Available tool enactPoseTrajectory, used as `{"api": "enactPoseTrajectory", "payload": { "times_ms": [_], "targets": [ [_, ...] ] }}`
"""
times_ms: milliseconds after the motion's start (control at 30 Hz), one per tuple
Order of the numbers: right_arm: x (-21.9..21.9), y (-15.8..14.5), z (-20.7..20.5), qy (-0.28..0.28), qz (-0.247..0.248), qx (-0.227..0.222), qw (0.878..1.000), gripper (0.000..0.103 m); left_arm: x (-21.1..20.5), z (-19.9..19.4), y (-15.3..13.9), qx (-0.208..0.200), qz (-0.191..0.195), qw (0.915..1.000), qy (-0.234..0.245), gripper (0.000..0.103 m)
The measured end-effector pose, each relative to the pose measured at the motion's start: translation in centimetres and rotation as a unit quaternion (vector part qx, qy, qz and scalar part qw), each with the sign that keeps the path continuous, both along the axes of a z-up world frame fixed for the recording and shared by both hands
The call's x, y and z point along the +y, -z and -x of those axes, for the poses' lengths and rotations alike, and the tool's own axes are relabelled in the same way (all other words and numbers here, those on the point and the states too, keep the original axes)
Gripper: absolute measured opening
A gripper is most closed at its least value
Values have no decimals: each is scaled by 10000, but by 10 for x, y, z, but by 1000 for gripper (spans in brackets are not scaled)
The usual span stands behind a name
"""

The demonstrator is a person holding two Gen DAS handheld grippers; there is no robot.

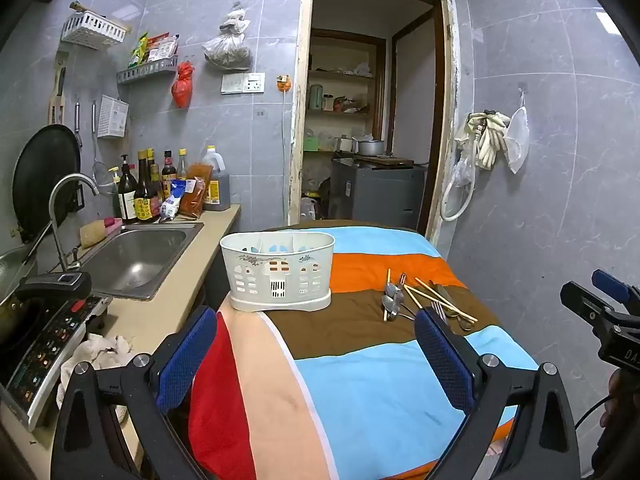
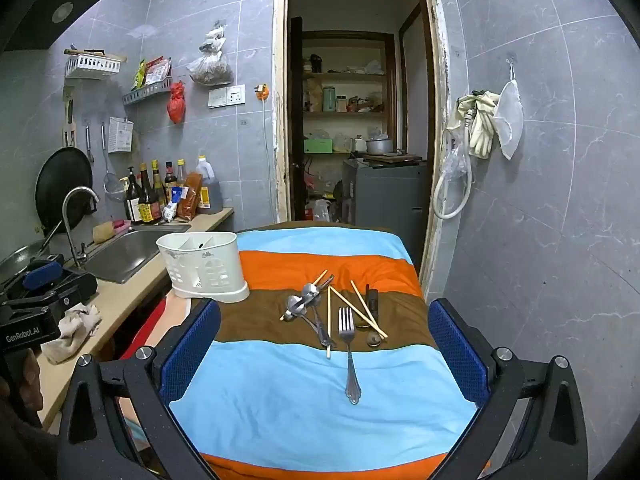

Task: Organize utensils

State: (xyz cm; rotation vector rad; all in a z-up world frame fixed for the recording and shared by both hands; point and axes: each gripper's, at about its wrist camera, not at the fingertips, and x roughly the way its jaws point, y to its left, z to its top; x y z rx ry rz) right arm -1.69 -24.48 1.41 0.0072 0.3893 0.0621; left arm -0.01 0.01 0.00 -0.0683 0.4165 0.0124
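Observation:
A white utensil holder (image 1: pixel 278 270) with compartments stands at the left side of a striped cloth-covered table (image 1: pixel 360 380); it also shows in the right wrist view (image 2: pixel 204 266). A pile of utensils lies on the brown stripe: a fork (image 2: pixel 349 354), spoons (image 2: pixel 302 300), wooden chopsticks (image 2: pixel 362 308) and a dark-handled piece (image 2: pixel 373 300). The pile shows in the left wrist view (image 1: pixel 424 300) too. My left gripper (image 1: pixel 316 360) is open and empty, short of the holder. My right gripper (image 2: pixel 324 354) is open and empty, with the fork lying between its fingers' line of view.
A counter with a steel sink (image 1: pixel 140 260), faucet (image 1: pixel 68 208), sauce bottles (image 1: pixel 160 188) and an induction cooker (image 1: pixel 44 340) runs along the left. A rag (image 2: pixel 74 330) lies on the counter. A doorway (image 2: pixel 352 120) opens behind the table.

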Motion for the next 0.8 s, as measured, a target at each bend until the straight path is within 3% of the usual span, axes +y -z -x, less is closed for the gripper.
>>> {"api": "enactPoseTrajectory", "payload": {
  "times_ms": [800],
  "targets": [
    [1,4,-2,-7,-6,50,10000,102,0,0,0,36,-3,10000,-3,99]
  ]
}}
